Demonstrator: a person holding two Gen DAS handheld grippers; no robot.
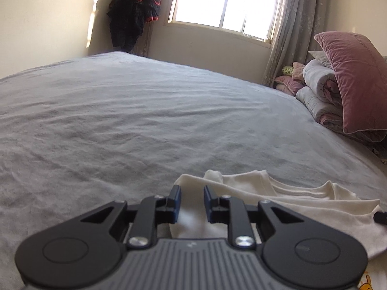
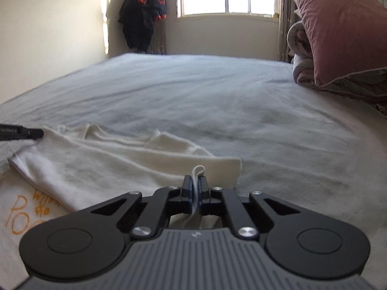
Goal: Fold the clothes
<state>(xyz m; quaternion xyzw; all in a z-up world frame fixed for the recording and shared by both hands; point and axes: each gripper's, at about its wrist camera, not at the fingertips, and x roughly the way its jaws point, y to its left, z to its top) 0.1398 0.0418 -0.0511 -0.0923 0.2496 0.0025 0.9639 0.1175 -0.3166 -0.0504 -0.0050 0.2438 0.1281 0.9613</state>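
Cream shirt [image 2: 101,162] lies rumpled at the bed's [image 2: 217,101] near edge, folding barely begun; right tool [image 2: 194,186] pinches its hem, left tool [image 1: 192,199] narrowly parted over cloth, grip unclear

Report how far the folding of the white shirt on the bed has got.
Done: a sleeve of the white shirt already lies folded across its body on the grey bed. In hand: the right tool is shut on a pinch of the fabric's edge; the left tool straddles the other end, pads apart, no grip visible. Left: the shirt is still rumpled, with more folds to make.
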